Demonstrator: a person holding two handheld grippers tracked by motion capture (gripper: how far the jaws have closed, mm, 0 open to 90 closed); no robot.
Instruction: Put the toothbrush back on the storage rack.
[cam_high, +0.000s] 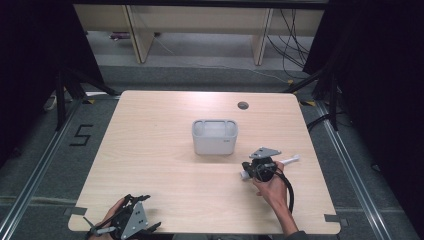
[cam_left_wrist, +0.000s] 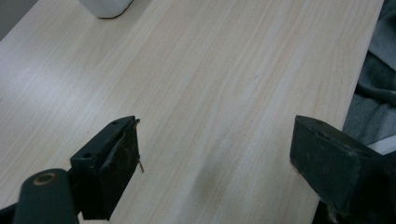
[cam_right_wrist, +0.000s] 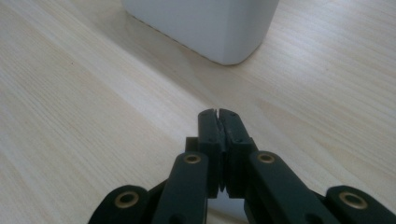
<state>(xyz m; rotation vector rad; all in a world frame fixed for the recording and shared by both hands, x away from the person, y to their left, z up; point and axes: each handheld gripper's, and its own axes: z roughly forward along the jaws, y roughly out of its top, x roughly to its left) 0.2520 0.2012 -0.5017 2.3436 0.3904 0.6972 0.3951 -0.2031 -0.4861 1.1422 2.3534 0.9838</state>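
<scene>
White bin cropped (top hidden).

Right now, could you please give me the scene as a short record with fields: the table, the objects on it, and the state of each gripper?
table: light wood table, with a small round hole near the far edge
container: white plastic box with compartments, standing upright near the middle of the table
left gripper: jaws wide apart, nothing between them, at the near left corner
right gripper: jaws pressed together, pointing toward the box, not touching it
white object: thin white piece beside the right gripper; cannot tell what it is
</scene>
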